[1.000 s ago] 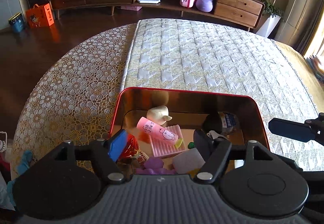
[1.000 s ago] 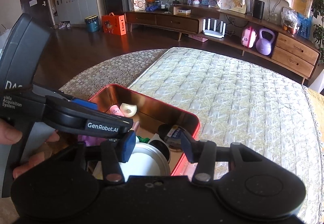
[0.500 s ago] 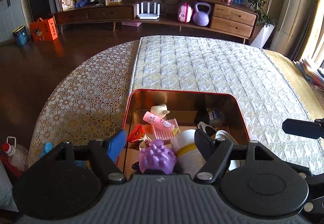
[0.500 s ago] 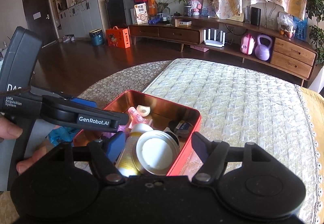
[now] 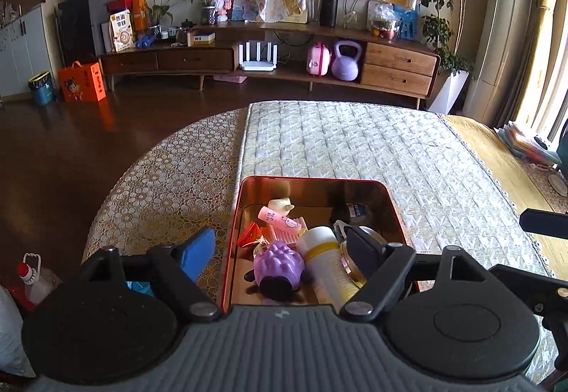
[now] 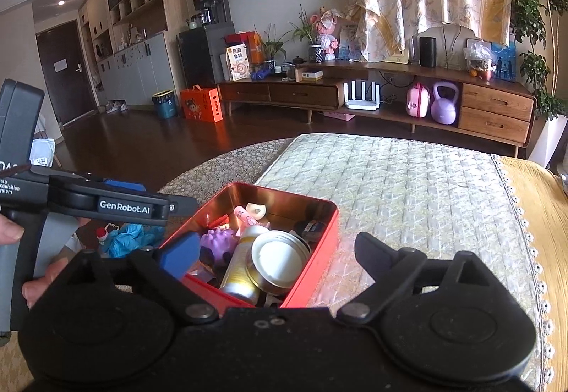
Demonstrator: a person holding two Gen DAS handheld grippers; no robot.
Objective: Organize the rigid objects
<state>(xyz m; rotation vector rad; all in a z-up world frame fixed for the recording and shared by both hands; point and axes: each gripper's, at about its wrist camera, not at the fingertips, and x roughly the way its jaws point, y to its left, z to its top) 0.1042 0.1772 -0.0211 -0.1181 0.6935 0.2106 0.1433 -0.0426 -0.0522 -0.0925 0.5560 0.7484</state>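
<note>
Both grippers are hovering over a red rectangular metal tin [image 5: 237, 214] with a shiny copper-coloured inside, which is sitting on a quilted pale mat [image 5: 355, 143] in the lower middle of each frame. In the left wrist view, the left gripper [image 5: 280, 255] is opening its jaws, and its blue-padded finger [image 5: 197, 255] is hanging outside the tin's left wall while the dark finger is hanging over the contents; neither is pressing on anything. In the right wrist view, the right gripper [image 6: 273, 252] is also spreading its jaws wide, with nothing clamped between them, its blue pad sitting at the lower left of the tin and its black finger out over the mat to the right.

Inside the tin, a purple bumpy rubber toy [image 5: 280, 262] is lying near the front, just beside a white cylindrical bottle with a yellow band [image 5: 326, 259] that is lying on its side. A round metal can with a white lid [image 6: 280, 259] is leaning tilted against that bottle. A pink tube with a cartoon print [image 5: 280, 219] is lying further back. A person's hand [image 6: 21, 250] is gripping the left handle at the far left of the right wrist view.
</note>
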